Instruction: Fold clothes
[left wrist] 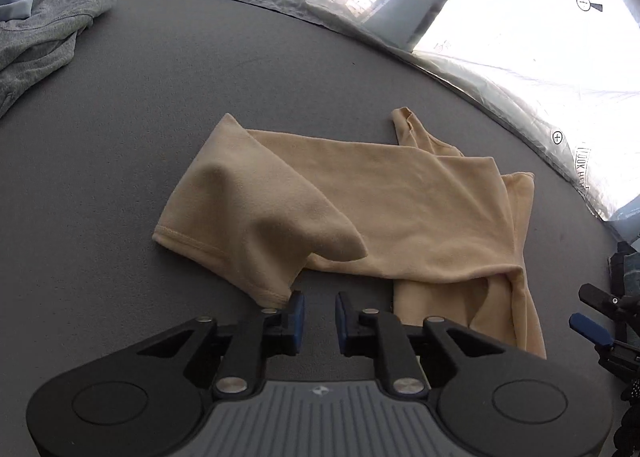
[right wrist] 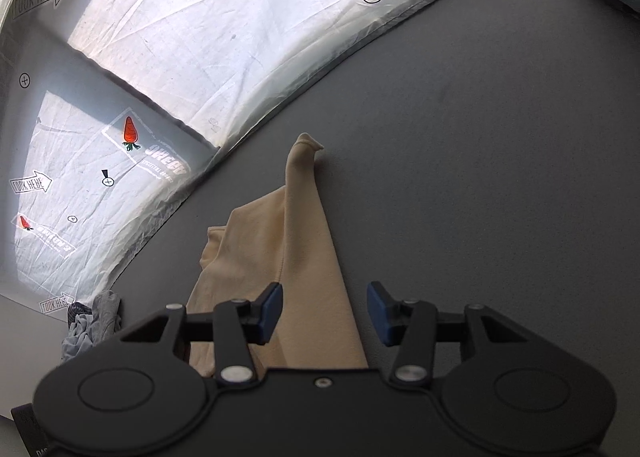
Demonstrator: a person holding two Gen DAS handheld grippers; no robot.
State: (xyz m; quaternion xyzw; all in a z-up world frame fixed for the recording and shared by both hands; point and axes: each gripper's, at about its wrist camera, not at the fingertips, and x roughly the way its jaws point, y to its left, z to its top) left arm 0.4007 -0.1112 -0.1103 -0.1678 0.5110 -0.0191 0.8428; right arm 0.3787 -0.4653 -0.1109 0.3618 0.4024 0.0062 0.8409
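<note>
Left claw [left wrist: 319,311]: I saw it at the lower centre of its own view, its blue pads [left wrist: 297,309] parted by a narrow gap with nothing between them; the left pad sat just beside a hemmed corner of the shirt.
Right claw [right wrist: 325,307]: I had it spread wide at the lower centre of its view, empty, hovering over the near end of the shirt; its blue pads [right wrist: 272,307] stood well apart. In the left wrist view, a piece of it showed at the right edge [left wrist: 592,329].
Beige shirt [left wrist: 360,213]: it lay on the desk, roughly folded, across the centre and lower right of the left view; one flap was doubled over at the left and humped up, and a narrow strap end stuck out toward the upper right. In the right view [right wrist: 280,257] it ran from the claw up to a pointed tip at mid-frame.
Desk [left wrist: 160,97]: grey, matte, filling most of both views.
Grey garment [left wrist: 44,37]: I saw it crumpled at the upper left of the left view, well apart from the shirt.
Plastic sheet [right wrist: 240,37]: white and creased, past the desk's far edge, printed with carrots [right wrist: 130,133], crosshair marks and "LOOK HERE" arrows.
</note>
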